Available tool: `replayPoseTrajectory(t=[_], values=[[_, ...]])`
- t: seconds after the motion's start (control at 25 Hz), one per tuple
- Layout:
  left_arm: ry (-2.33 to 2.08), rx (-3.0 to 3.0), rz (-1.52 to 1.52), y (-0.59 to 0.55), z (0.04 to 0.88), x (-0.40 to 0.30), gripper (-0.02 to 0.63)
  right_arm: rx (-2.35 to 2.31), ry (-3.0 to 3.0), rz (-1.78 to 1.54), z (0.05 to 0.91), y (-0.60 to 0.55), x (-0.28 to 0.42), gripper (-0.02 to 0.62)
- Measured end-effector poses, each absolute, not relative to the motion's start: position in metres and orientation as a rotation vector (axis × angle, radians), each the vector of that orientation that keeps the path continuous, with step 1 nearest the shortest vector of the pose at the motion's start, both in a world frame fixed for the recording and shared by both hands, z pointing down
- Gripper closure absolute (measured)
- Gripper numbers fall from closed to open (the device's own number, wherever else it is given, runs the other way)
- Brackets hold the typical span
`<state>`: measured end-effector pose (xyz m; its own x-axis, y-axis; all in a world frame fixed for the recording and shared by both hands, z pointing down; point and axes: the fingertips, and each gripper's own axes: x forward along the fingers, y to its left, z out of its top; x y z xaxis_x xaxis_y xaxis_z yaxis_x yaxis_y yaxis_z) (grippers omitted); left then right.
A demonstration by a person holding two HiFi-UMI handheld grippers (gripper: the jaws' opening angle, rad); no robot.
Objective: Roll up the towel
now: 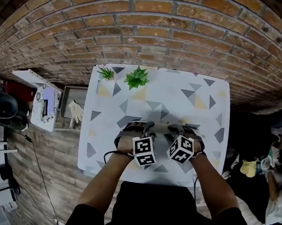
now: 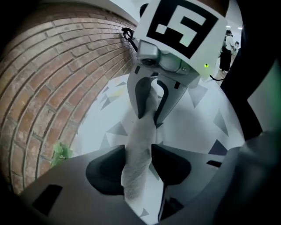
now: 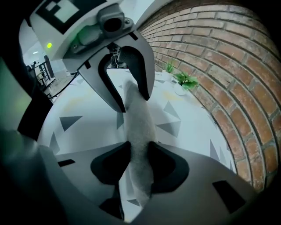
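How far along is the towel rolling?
Nearly done, it seems. The towel is already one tight roll. In hand: the left gripper and right gripper each clamp it near an end. Left: probably only tightening and letting go.

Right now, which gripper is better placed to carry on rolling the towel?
Nearly even: left gripper and right gripper each have an end of the towel between their jaws over the table. Left, marginally: the roll looks looser and twisted at its end.
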<state>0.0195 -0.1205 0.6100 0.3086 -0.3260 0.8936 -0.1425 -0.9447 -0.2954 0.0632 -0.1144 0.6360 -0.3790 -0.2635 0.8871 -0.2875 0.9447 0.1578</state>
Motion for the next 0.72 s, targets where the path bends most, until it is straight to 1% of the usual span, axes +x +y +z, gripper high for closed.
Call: replayPoseTrajectory(t=[0.16,0.28,0.4,0.52,0.6,0.72], values=[[0.435,-2.382,-1.688,-0.113,0.609,0.020,0.417,0.372,-1.989,0.113,0.634,-0.111,0.064,0.483],[0.425,-2.350,-1.663,-0.105,0.604,0.023,0.417,0.300,-2.001,0.269,0.629,-0.099,0.065,0.497],[0.385,-2.330,-1.656,-0.089,0.601,0.027,0.417,0.213,-1.990,0.414,0.626,-0.080,0.070,0.497],[0.327,-2.352,-1.669,-0.069,0.609,0.032,0.417,0.159,-1.981,0.476,0.624,-0.064,0.075,0.497],[0.304,-2.383,-1.701,-0.060,0.620,0.032,0.417,0.185,-1.986,0.470,0.624,-0.062,0.077,0.493],[0.330,-2.452,-1.743,-0.056,0.631,0.029,0.417,0.270,-1.997,0.408,0.624,-0.065,0.077,0.459]])
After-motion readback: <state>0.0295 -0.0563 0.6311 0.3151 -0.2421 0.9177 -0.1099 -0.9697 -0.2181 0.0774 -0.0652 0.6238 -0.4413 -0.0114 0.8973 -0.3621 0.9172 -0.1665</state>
